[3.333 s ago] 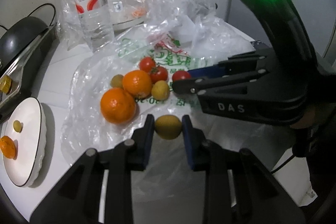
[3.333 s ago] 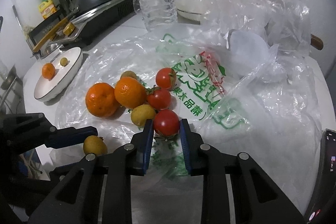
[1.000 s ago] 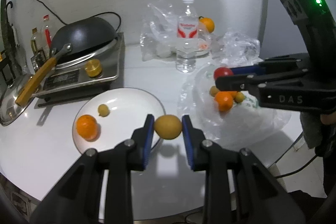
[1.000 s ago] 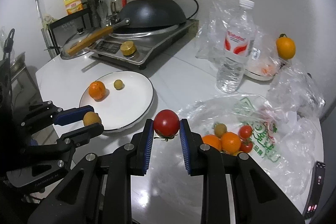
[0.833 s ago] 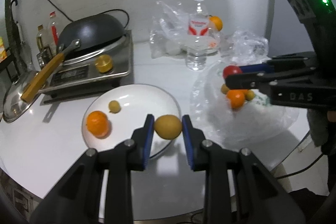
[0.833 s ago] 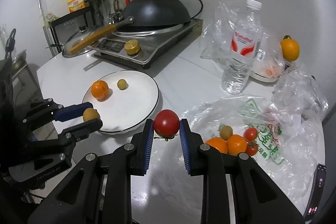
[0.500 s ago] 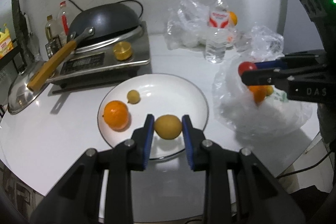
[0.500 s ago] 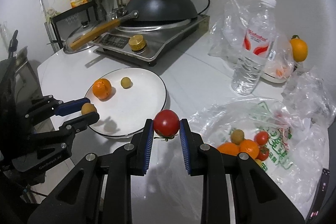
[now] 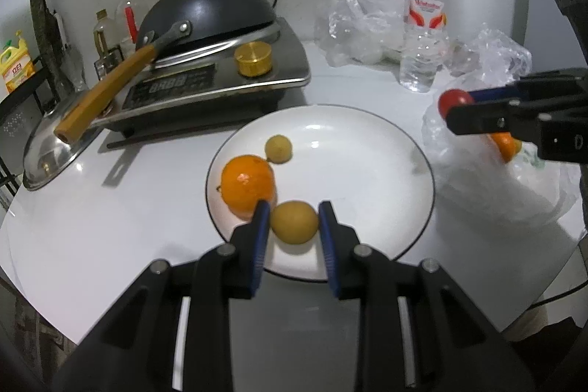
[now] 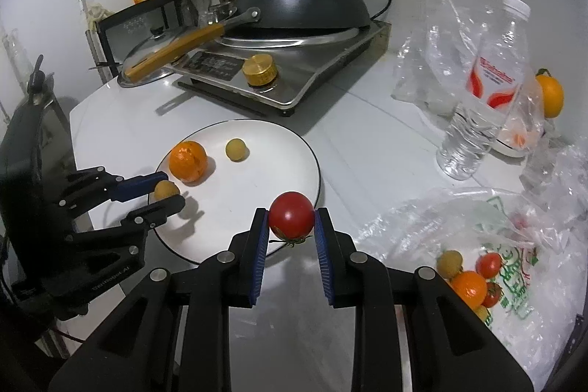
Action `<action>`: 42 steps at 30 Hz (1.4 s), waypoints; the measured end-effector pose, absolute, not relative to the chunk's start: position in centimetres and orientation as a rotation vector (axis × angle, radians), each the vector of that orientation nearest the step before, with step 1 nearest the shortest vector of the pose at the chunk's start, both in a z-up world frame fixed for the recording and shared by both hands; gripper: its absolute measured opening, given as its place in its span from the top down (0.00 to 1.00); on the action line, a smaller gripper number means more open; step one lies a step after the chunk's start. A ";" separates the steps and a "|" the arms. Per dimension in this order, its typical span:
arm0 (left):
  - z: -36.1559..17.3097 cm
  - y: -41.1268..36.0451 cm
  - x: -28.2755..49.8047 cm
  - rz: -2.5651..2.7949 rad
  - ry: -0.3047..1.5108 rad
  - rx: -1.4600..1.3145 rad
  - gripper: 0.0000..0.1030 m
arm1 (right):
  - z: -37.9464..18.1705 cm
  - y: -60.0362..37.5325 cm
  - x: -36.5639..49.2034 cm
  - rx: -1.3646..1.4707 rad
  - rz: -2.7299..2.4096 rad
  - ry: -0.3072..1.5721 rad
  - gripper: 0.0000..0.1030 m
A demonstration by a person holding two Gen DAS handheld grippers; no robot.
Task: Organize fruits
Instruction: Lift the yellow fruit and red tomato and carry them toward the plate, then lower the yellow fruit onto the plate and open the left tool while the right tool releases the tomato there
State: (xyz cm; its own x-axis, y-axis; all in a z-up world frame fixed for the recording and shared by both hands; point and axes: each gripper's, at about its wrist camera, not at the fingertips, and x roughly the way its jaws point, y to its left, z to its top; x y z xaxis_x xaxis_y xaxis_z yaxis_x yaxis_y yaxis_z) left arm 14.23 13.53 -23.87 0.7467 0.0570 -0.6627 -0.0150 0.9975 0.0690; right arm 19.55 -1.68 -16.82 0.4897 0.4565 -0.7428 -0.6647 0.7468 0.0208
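Observation:
A white plate [image 9: 367, 171] [image 10: 279, 149] lies on the white table, holding an orange [image 9: 248, 184] [image 10: 188, 159] and a small yellow-green fruit [image 9: 278, 148] [image 10: 236, 149]. My left gripper [image 9: 294, 221] [image 10: 169, 194] is shut on a yellow-brown fruit [image 9: 294, 222] [image 10: 166, 190], hovering over the plate's near-left part beside the orange. My right gripper [image 10: 291, 222] [image 9: 449, 105] is shut on a red tomato [image 10: 292, 214] [image 9: 451, 101], held over the plate's right rim. More oranges, tomatoes and small fruits [image 10: 468, 276] lie on a plastic bag [image 10: 514, 245] at the right.
An induction cooker [image 9: 217, 83] with a black wok [image 9: 205, 13] stands behind the plate, a pot lid [image 9: 47, 149] to its left. A water bottle [image 9: 424, 21] and crumpled clear bags [image 9: 360, 21] with another orange [image 10: 549, 94] stand at the back right.
Both grippers have carried their fruits from the bag side toward the plate and lower. The left one now hovers over the plate beside the orange; the right one has reached the plate's rim.

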 end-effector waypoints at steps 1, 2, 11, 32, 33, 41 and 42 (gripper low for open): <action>-23.9 13.6 14.3 0.041 0.728 0.061 0.73 | -16.9 -1.5 19.6 -0.287 0.695 0.809 0.74; -24.1 13.7 14.4 0.044 0.731 0.061 0.73 | -17.0 -1.3 19.7 -0.289 0.696 0.811 0.74; -24.9 14.5 15.1 0.028 0.752 0.039 0.73 | -17.6 0.6 20.1 -0.309 0.721 0.824 0.74; -24.4 14.7 15.5 0.006 0.738 0.026 0.68 | -19.2 4.2 23.3 -0.330 0.735 0.845 0.74; -24.2 14.5 15.3 0.005 0.730 0.028 0.68 | -19.3 4.4 23.7 -0.328 0.738 0.850 0.74; -22.9 15.7 14.3 0.033 0.677 -0.019 0.53 | -20.1 6.1 25.5 -0.331 0.737 0.845 0.74; -22.8 16.1 14.2 0.047 0.671 -0.024 0.52 | -20.3 6.4 25.7 -0.329 0.737 0.849 0.74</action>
State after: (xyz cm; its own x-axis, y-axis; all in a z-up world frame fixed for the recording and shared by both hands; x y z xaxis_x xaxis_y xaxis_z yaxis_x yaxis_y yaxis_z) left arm 14.19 16.05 -22.76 0.7822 0.0362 -0.6220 -0.0518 0.9986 -0.0070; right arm 25.72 6.35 -20.28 0.4366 0.4555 -0.7758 -0.7041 0.7098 0.0206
